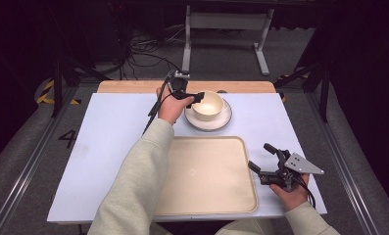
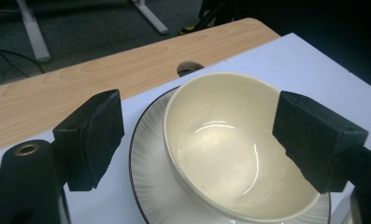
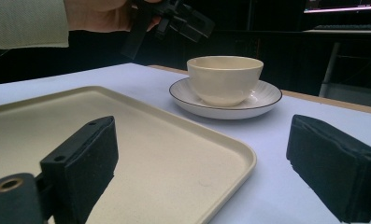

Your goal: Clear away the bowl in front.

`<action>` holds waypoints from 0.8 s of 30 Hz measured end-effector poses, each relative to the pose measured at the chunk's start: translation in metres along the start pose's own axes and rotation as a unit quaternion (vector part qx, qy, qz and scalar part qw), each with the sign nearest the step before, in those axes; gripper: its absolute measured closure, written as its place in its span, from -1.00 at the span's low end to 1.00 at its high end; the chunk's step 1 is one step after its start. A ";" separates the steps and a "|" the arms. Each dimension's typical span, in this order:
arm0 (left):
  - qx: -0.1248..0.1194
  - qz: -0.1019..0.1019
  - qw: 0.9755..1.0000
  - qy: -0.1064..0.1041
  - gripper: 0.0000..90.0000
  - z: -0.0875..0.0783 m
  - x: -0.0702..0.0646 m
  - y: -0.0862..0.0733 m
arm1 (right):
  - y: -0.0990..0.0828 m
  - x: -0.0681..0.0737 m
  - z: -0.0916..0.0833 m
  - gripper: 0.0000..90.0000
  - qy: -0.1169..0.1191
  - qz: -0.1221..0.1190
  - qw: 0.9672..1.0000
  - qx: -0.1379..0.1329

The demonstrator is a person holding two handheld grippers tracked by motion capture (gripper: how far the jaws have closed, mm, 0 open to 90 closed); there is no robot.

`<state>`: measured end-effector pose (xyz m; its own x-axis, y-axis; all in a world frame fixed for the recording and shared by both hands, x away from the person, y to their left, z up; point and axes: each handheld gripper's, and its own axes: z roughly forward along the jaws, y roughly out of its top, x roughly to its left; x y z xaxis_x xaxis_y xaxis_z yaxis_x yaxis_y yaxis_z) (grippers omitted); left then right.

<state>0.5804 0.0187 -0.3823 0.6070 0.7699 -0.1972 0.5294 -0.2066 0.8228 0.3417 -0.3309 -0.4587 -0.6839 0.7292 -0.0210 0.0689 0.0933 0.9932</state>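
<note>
I operate two hand-held grippers at a white table [image 1: 109, 142]. The left gripper [image 1: 194, 97] hangs at the near-left rim of the cream bowl [image 1: 207, 105], which stands in a white plate with a dark edge line [image 1: 223, 119] at the far middle of the table. In the left gripper view the jaws stand wide apart, one on either side of the bowl [image 2: 230, 149], and the pads touch nothing; the bowl's inside is bare and glossy. That view cuts off the near rim of the bowl and most of the plate [image 2: 150, 186]. A dark round hole in the wooden strip [image 2: 103, 74] behind the table is partly hidden by the bowl's rim.

The right gripper [image 1: 265, 159] rests at the table's near right, just beside the cream tray [image 1: 206, 176]. Its jaws stand partly open with nothing between them. In the right gripper view the tray [image 3: 141, 140] runs off the left and bottom edges, and the bowl [image 3: 224, 79] hides the middle of the plate [image 3: 262, 100]. The left hand [image 3: 99, 14] and its gripper [image 3: 183, 21] are cut off at the top edge.

On the floor left of the table I read a single digit, "4" [image 1: 67, 138]. A lit screen [image 3: 342, 7] at the top right of the right gripper view is too small to read.
</note>
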 end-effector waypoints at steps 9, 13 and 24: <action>0.019 -0.005 1.000 -0.003 -0.50 0.016 -0.002 -0.008 | 0.000 0.000 -0.001 -0.79 -0.002 0.001 1.000 -0.002; 0.033 -0.011 0.999 0.000 -0.45 0.021 0.001 -0.011 | 0.000 0.000 -0.001 -0.78 -0.003 0.002 1.000 -0.002; 0.062 -0.040 0.997 0.006 -0.15 0.030 0.004 -0.018 | 0.000 0.001 -0.001 -0.77 -0.009 0.001 1.000 -0.001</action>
<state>0.5917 0.0075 -0.4140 0.5522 0.7944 -0.2531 0.6458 -0.2156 0.7324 0.3407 -0.3308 -0.4589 -0.6700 0.7421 -0.0209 0.0690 0.0902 0.9935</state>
